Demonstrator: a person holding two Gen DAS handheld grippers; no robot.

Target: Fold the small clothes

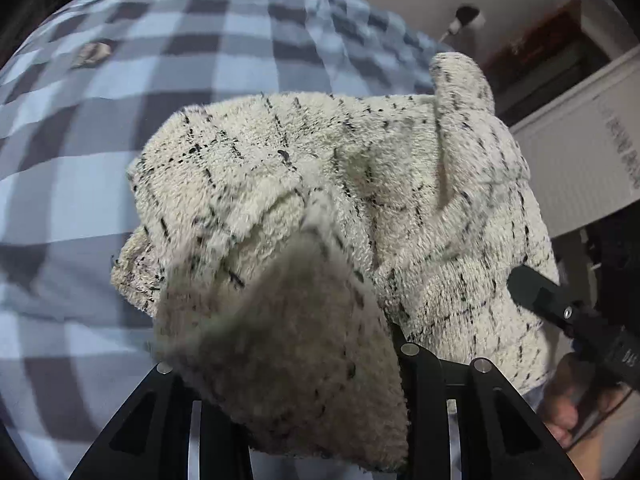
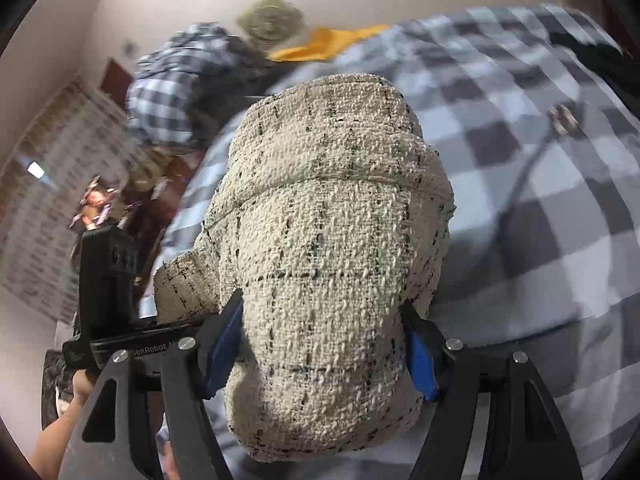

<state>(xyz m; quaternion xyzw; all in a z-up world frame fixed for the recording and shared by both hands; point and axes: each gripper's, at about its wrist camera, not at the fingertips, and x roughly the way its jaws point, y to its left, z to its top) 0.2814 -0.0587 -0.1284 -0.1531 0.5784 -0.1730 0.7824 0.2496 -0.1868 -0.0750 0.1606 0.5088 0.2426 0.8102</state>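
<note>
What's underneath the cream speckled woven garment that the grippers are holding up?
Under the cream speckled woven garment lies a blue-and-grey checked bedcover. The part directly beneath the bunched cloth is hidden.

garment (image 1: 340, 184): cream, black flecks and thin dashed check lines | cover (image 1: 100, 140): blue, grey and white check | cloth (image 2: 320, 46): mustard yellow | right gripper (image 2: 320, 344): black, blue pads | left gripper (image 1: 288, 368): black

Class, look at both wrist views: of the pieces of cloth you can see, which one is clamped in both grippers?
The cream speckled garment: the right gripper and left gripper both pinch it. The checked cover lies flat beneath; the yellow cloth lies untouched behind.
</note>
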